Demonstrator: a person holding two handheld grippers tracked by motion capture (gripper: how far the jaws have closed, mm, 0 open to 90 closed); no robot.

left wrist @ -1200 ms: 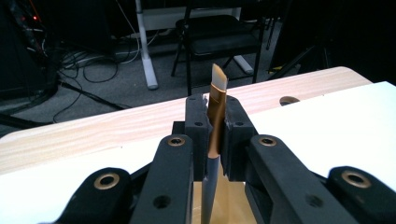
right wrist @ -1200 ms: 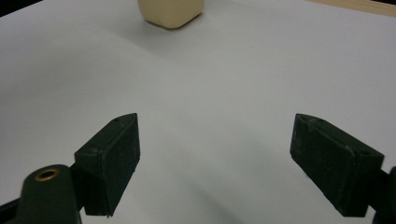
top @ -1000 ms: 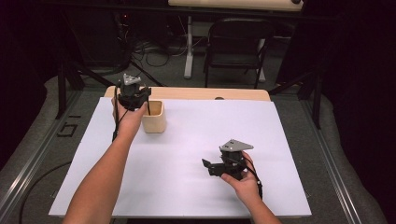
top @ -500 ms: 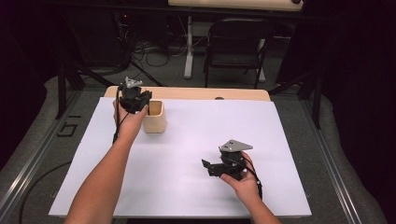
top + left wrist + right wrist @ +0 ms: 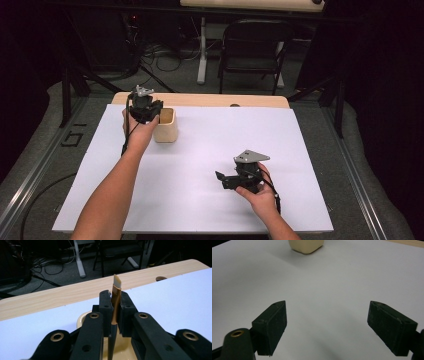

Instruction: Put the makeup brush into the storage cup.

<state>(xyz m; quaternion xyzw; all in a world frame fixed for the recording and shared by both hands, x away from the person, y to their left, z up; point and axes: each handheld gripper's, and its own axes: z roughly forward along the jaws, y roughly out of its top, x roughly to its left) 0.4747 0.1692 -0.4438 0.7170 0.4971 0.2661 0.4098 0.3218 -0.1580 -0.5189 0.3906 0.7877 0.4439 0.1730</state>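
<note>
My left gripper [image 5: 145, 107] hovers at the back left over a cream cup [image 5: 166, 126]. In the left gripper view its jaws [image 5: 115, 297] are shut on a thin brush [image 5: 115, 305] with a copper ferrule, pale bristles pointing up and a dark handle pointing down toward the cup's rim [image 5: 81, 319]. Over the white sheet at the front right, my right gripper [image 5: 220, 177] points left. Its jaws [image 5: 327, 322] stand wide open with nothing between them, and the cup [image 5: 306, 246] lies far ahead of them.
A white sheet [image 5: 210, 145] covers most of the wooden table [image 5: 210, 100], which shows as a bare strip along the far edge with a small hole [image 5: 233, 105]. Beyond the table stand a dark chair [image 5: 255, 45] and cables on the floor.
The left gripper with the brush has shifted only slightly above the cup. The right gripper has stayed where it was.
</note>
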